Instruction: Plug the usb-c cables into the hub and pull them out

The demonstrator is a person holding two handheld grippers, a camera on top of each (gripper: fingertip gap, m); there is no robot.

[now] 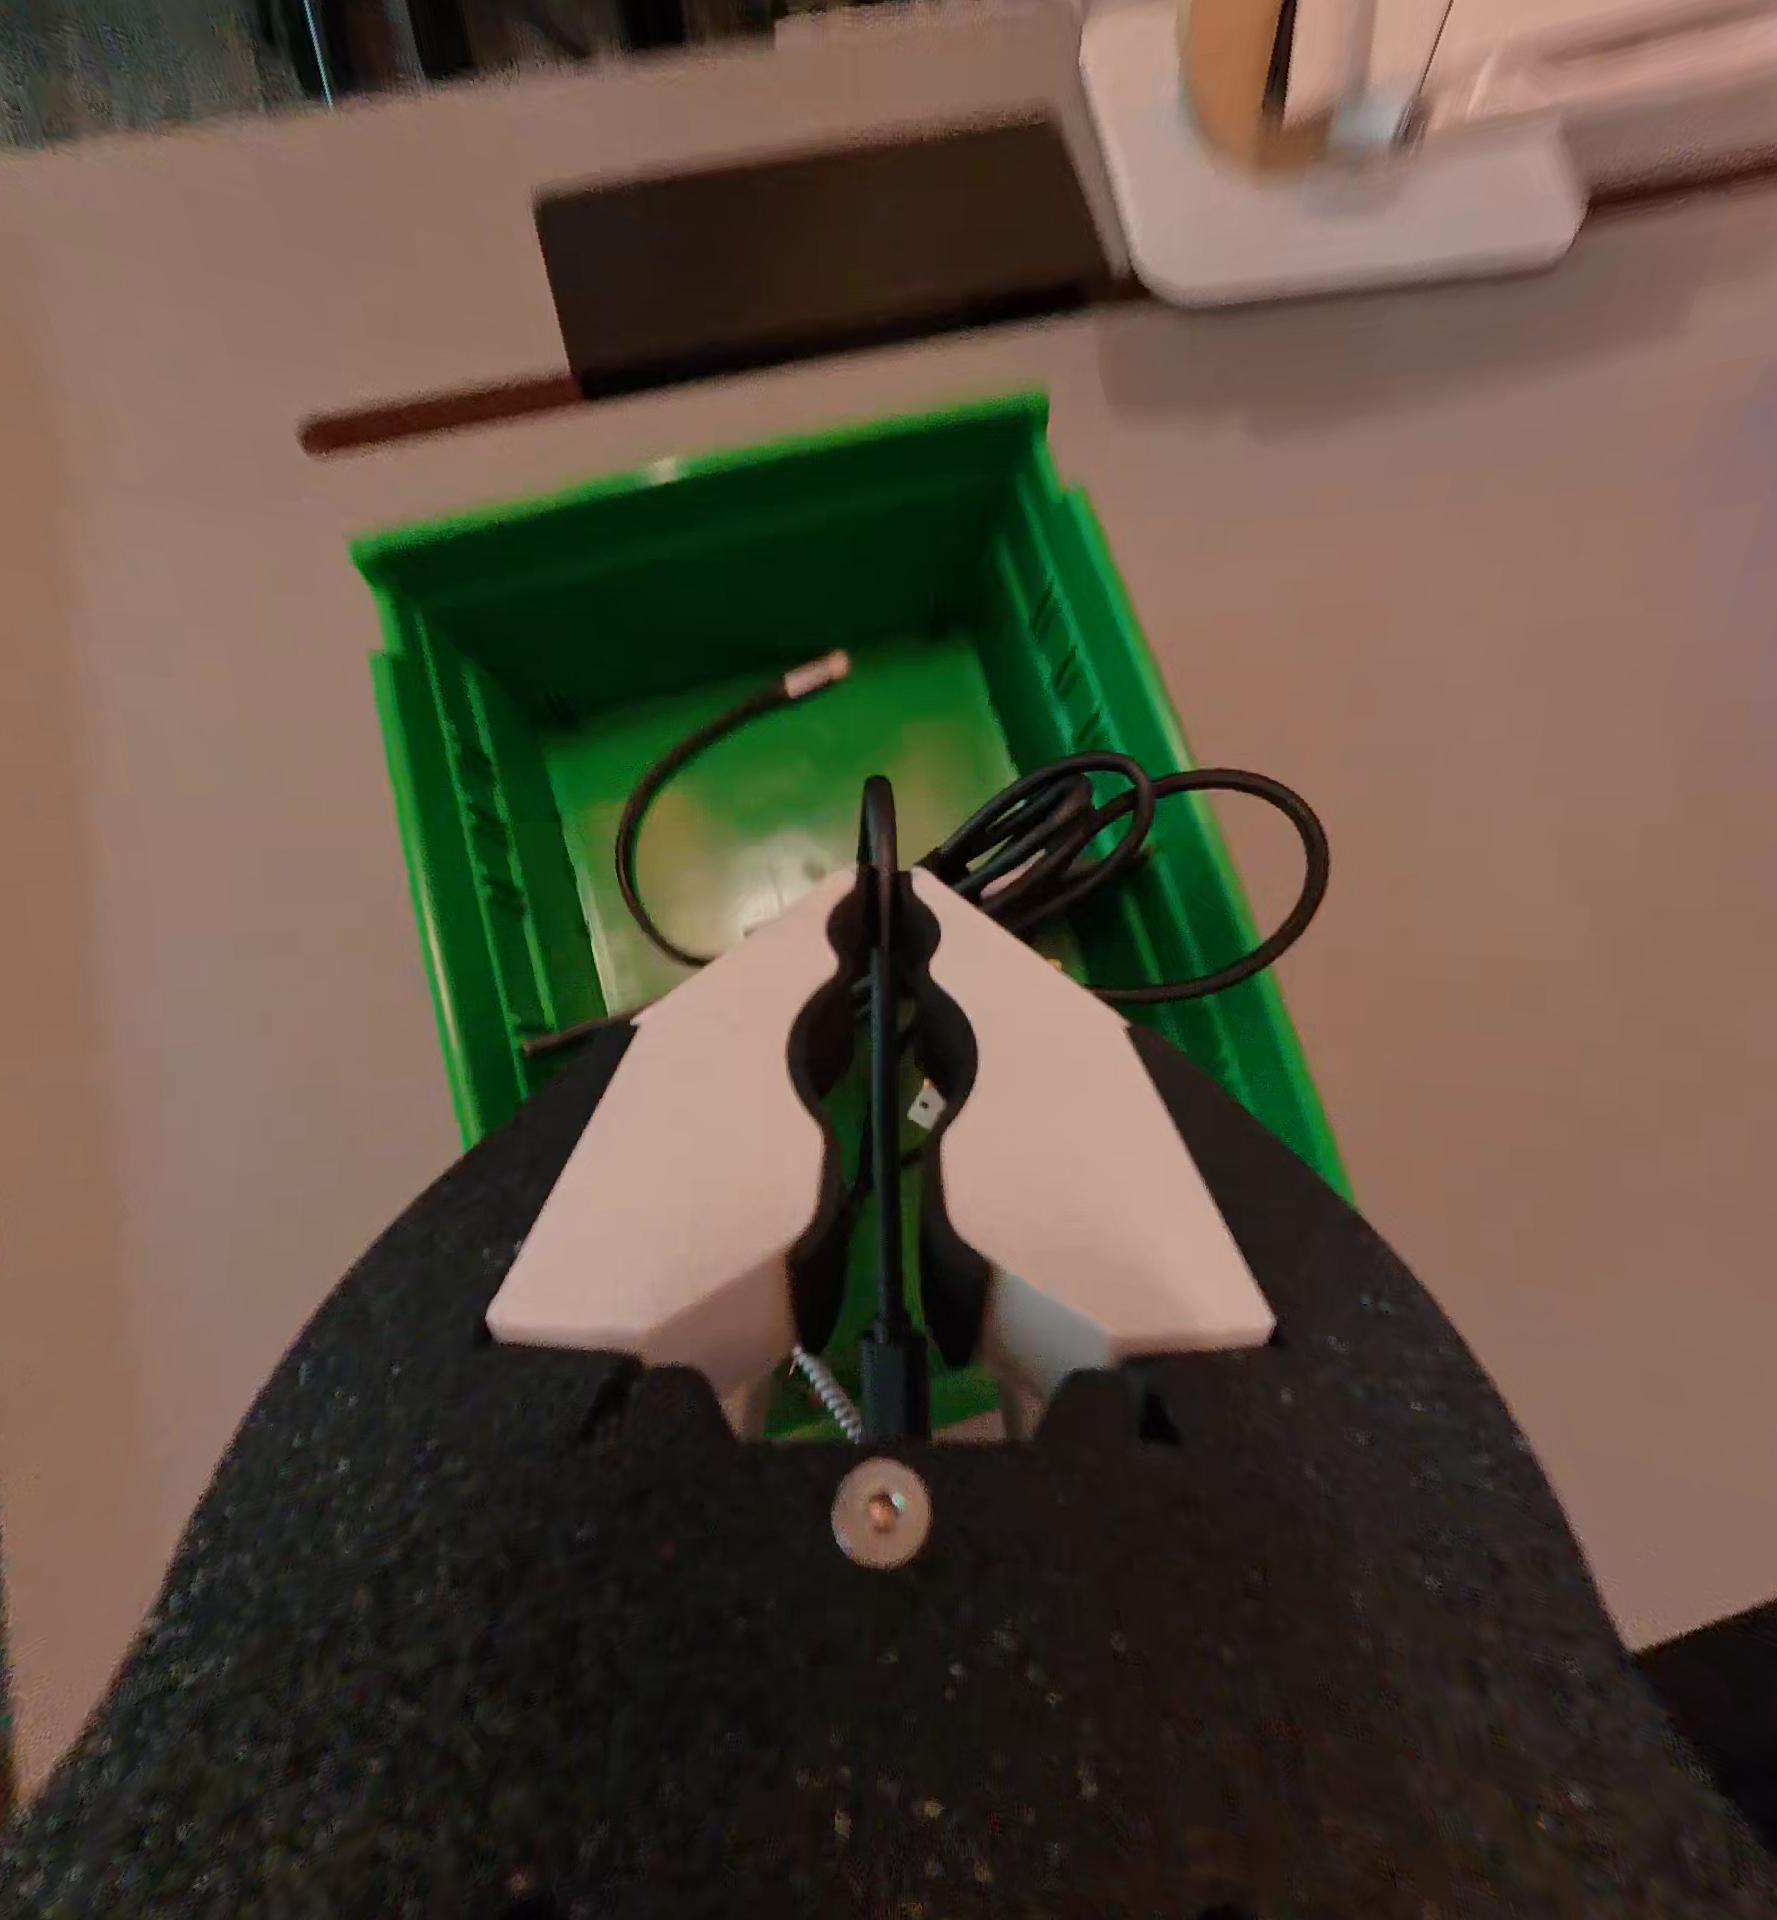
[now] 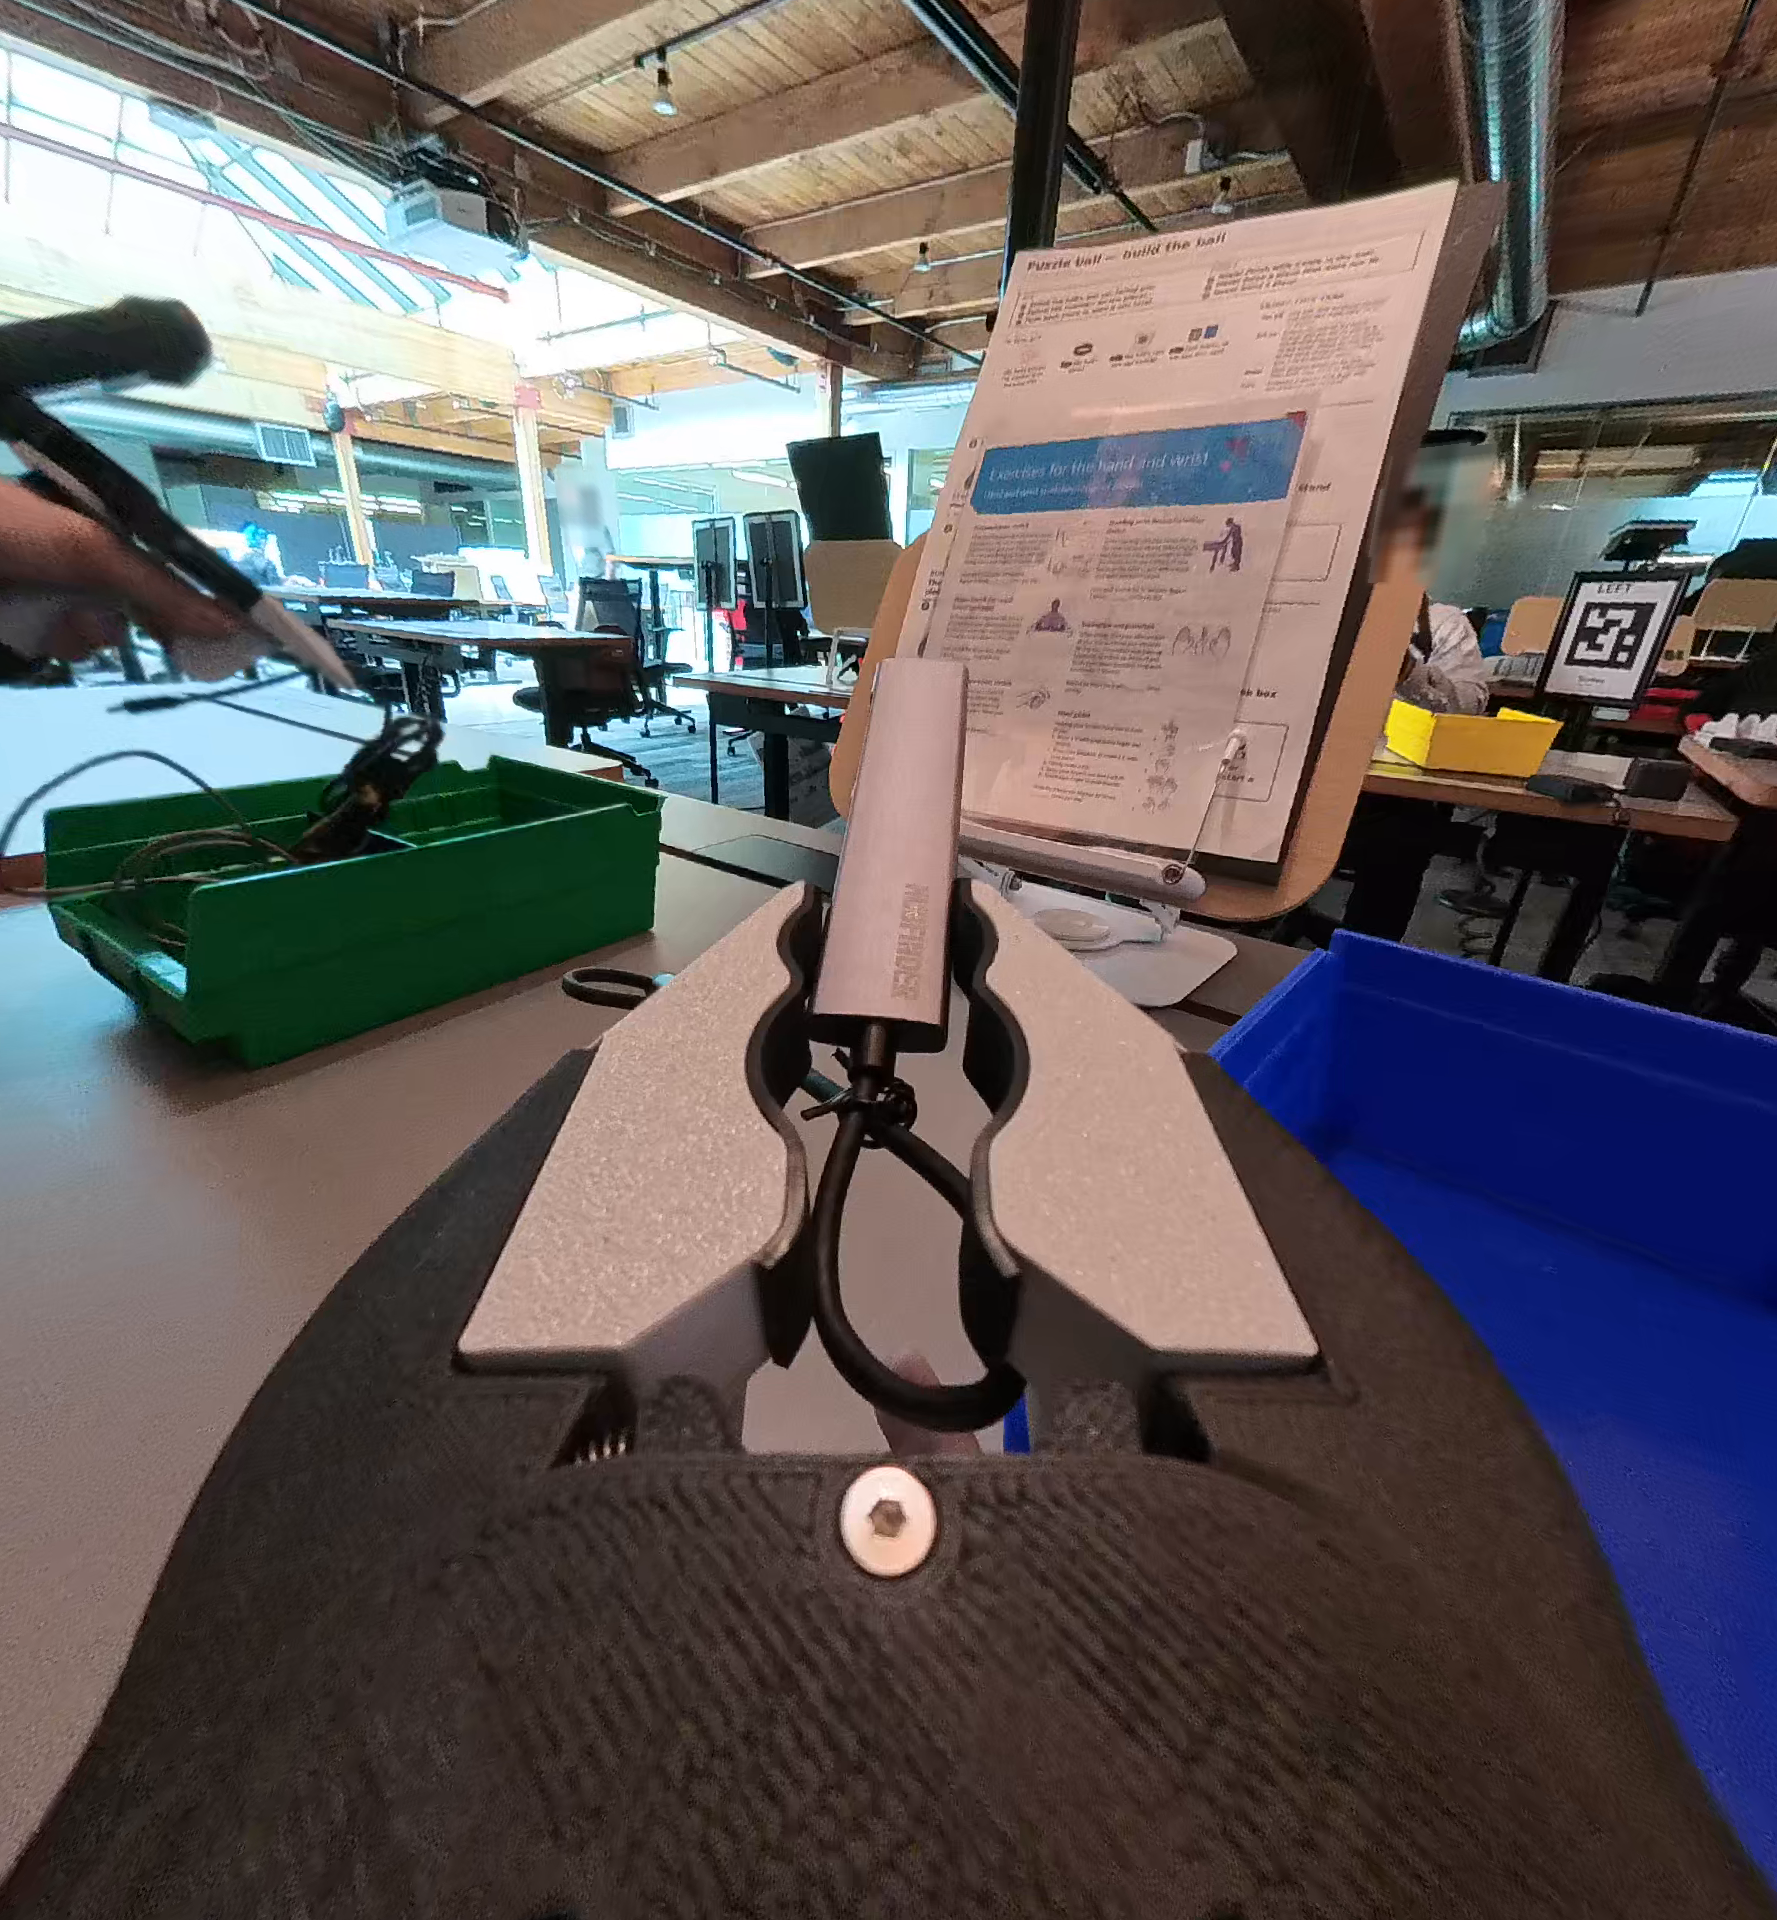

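Observation:
In the left wrist view my left gripper (image 1: pixel 882 883) is shut on a black USB-C cable (image 1: pixel 884 1122) and holds it over the green bin (image 1: pixel 1071 644). The cable's plug end points back toward the camera; its coiled rest (image 1: pixel 1123 831) hangs over the bin's right wall. Another cable end with a silver plug (image 1: pixel 816 673) lies on the bin floor. In the right wrist view my right gripper (image 2: pixel 889 914) is shut on the grey metal hub (image 2: pixel 894 831), held upright, its short black cord (image 2: pixel 863 1247) looping between the fingers. The left gripper (image 2: pixel 323 665) shows far left above the green bin (image 2: pixel 364 914), the cable (image 2: pixel 375 769) dangling.
A blue bin (image 2: pixel 1590 1195) stands at the right beside my right gripper. A document stand with printed sheets (image 2: pixel 1154 582) rises behind the hub on a white base (image 1: pixel 1331 187). A dark slot (image 1: pixel 811 260) lies in the table behind the green bin. People sit at desks far off. The left gripper's tips are roughly 50 cm from the right gripper's.

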